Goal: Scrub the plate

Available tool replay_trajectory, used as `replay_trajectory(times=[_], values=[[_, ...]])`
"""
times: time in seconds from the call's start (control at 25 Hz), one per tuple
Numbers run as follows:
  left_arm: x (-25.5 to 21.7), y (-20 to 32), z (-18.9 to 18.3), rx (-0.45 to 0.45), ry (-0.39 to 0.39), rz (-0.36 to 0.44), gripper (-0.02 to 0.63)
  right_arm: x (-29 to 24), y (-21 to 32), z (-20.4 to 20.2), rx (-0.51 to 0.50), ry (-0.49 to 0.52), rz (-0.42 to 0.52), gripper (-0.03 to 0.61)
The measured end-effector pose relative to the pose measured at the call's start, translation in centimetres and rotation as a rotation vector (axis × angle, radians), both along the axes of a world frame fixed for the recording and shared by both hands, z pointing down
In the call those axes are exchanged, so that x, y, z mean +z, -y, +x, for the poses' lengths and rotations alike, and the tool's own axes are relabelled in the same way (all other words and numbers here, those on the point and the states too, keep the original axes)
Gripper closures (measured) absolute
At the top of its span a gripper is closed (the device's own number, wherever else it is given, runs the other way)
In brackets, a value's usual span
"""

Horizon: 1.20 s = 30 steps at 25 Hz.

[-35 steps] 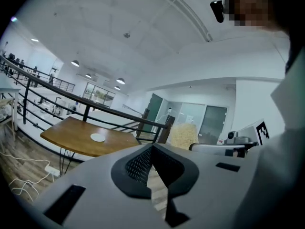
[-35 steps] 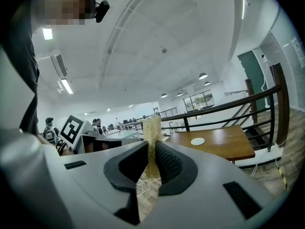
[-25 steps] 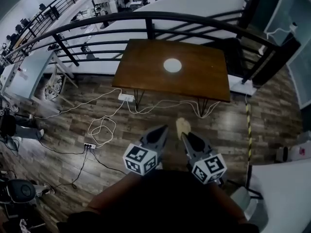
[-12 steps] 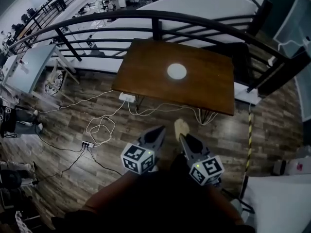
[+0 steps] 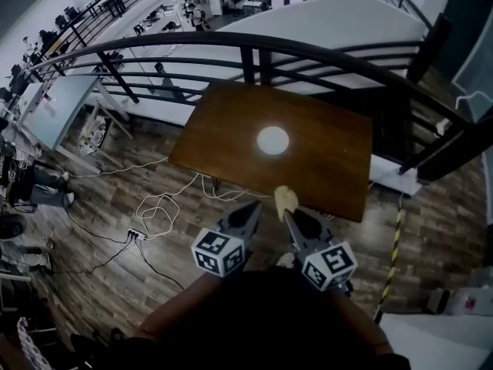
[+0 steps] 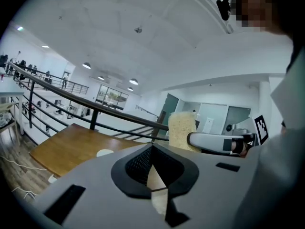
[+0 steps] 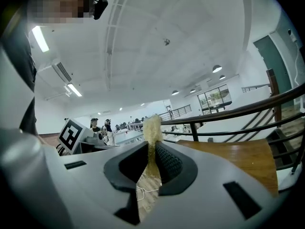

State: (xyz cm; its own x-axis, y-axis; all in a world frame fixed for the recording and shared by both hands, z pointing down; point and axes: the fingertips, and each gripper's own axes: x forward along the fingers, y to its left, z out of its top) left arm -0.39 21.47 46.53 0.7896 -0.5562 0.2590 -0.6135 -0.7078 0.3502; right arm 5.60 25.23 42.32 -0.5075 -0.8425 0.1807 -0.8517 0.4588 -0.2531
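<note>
A white round plate [image 5: 273, 140] lies on the brown wooden table [image 5: 323, 176], well ahead of both grippers; it also shows small in the left gripper view as the plate [image 6: 105, 152]. My right gripper [image 5: 288, 215] is shut on a pale yellow sponge [image 5: 284, 200], which sticks up past its tips; the sponge [image 7: 152, 128] is pinched thin between the jaws, and seen side-on as the sponge [image 6: 182, 129]. My left gripper [image 5: 254, 208] is shut with nothing in it, beside the right one, over the floor at the table's near edge.
A black metal railing [image 5: 254, 48] curves behind the table. White cables [image 5: 158, 206] and a power strip [image 5: 139, 233] lie on the wood floor at the left. Yellow-black tape [image 5: 394, 245] runs on the floor at the right.
Both grippers have moved forward together toward the table, the sponge still held. The table and plate now sit closer and lower in the head view.
</note>
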Motion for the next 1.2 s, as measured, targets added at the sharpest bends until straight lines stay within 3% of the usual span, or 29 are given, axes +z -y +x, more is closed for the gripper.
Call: replay_trajectory(times=[0.28, 0.6, 1.2], values=[[0.0, 4.3, 4.0, -0.055, 0.008, -0.001, 0.606, 1.9, 4.4, 4.8, -0.036, 0.040, -0.047, 0.529], [0.0, 11.6, 4.5, -0.061, -0.036, -0.003, 0.606, 3.1, 11.7, 5.5, -0.029, 0.023, -0.072, 0.529], [1.2, 31.8, 3.0, 0.210, -0.085, -0.069, 0.606, 4.2, 31.0, 2.6, 0.191, -0.006, -0.121, 0.529]])
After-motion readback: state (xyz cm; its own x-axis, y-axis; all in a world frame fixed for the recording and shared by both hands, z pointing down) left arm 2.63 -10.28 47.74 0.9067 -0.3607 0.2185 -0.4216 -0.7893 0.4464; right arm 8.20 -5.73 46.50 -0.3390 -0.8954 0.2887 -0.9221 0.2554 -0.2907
